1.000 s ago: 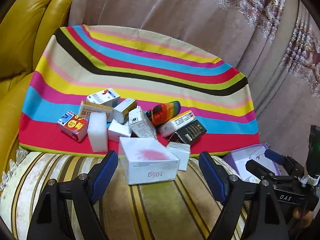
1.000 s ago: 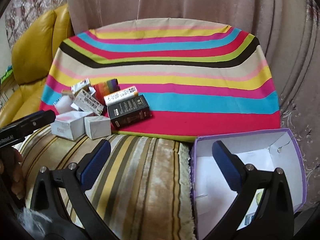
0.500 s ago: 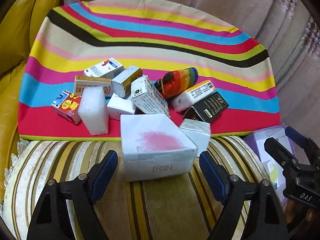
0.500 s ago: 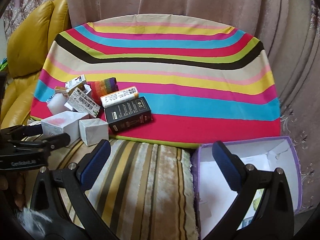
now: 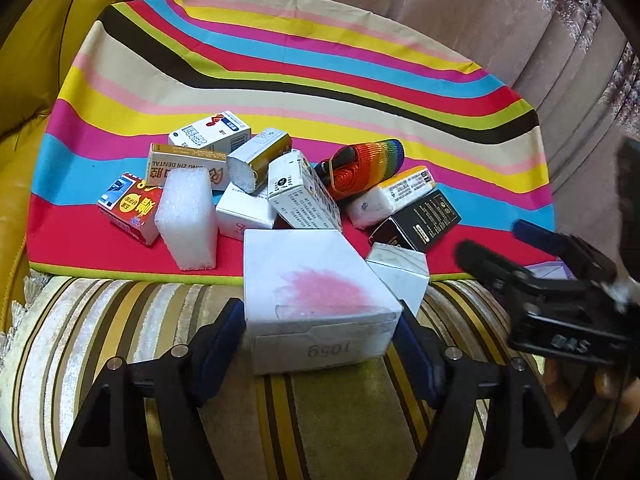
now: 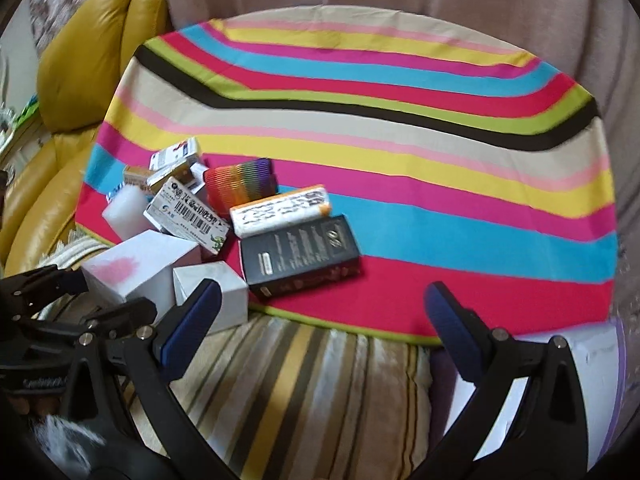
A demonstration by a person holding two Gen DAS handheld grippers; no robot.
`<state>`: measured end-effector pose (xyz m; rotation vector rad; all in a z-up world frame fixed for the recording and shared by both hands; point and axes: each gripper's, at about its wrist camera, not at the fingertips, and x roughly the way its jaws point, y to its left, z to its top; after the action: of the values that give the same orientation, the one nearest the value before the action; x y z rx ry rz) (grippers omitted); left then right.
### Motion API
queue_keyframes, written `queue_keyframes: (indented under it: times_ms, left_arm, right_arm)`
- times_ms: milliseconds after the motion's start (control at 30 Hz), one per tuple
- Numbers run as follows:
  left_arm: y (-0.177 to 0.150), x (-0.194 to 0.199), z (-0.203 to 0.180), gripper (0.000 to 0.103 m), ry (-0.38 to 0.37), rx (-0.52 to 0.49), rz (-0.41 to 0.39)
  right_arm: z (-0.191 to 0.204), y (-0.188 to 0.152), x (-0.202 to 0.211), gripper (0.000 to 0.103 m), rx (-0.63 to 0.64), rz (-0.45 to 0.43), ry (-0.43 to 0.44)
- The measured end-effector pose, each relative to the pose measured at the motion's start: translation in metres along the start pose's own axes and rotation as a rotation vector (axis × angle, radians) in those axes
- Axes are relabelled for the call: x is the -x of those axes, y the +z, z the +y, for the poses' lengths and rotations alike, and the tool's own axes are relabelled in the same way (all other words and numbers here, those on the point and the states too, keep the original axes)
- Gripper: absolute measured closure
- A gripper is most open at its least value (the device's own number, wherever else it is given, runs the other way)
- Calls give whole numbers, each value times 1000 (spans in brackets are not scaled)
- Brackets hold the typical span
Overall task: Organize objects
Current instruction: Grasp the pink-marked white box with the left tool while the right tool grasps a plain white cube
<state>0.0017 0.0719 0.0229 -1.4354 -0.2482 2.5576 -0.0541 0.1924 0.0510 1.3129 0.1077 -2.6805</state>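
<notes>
A pile of small boxes lies on a striped cloth (image 5: 280, 80). Nearest is a white box with a pink smudge (image 5: 316, 296), marked 105g; it also shows in the right wrist view (image 6: 132, 272). My left gripper (image 5: 320, 344) is open, its blue pads on either side of this box, close to its sides. A small white box (image 5: 400, 276) sits beside it. Behind lie a black box (image 5: 420, 220), a rainbow pouch (image 5: 368, 164) and a white foam block (image 5: 186, 216). My right gripper (image 6: 320, 316) is open and empty above the striped cushion, right of the pile.
A purple-edged white box (image 6: 592, 364) stands open at the right of the cushion (image 6: 300, 380). A yellow leather sofa arm (image 5: 36, 60) is at the left. A beige curtain (image 5: 400, 0) hangs behind. The right gripper's body (image 5: 560, 300) is close to my left one.
My left gripper has moved forward until its pads flank the pink-smudged white box. My right gripper has swung left toward the pile, away from the purple-edged box.
</notes>
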Motion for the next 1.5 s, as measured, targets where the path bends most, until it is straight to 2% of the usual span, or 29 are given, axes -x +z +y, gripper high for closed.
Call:
queue_keyframes:
  times_ms: [100, 267, 433, 600, 1000, 1133, 1200, 1267, 1300, 1500]
  left_arm:
    - [-1, 3, 4, 31, -19, 16, -16]
    - [-10, 23, 16, 31, -48, 49, -100]
    - [-17, 44, 31, 32, -55, 74, -179]
    - [-20, 54, 46, 32, -46, 100, -219]
    - [-26, 52, 64, 32, -134, 154, -228]
    - [-27, 48, 70, 32, -162, 174, -220]
    - [-27, 48, 71, 32, -173, 181, -219]
    - [-28, 47, 71, 33, -178, 184, -220]
    - [-28, 47, 71, 33, -182, 184, -221]
    - [-28, 48, 69, 33, -194, 165, -221]
  right_arm:
    - [3, 5, -9, 1, 11, 23, 13]
    - [12, 1, 0, 1, -30, 30, 99]
    - [24, -3, -4, 1, -82, 70, 129]
    - [37, -1, -14, 1, -106, 109, 102]
    - [52, 4, -35, 6, -109, 170, 51]
    - [56, 5, -42, 15, -97, 197, 23]
    - [55, 3, -47, 24, -106, 221, 14]
    - [52, 1, -51, 42, -116, 245, 11]
    - [51, 0, -52, 46, -119, 251, 9]
    - [49, -5, -41, 46, -124, 238, 15]
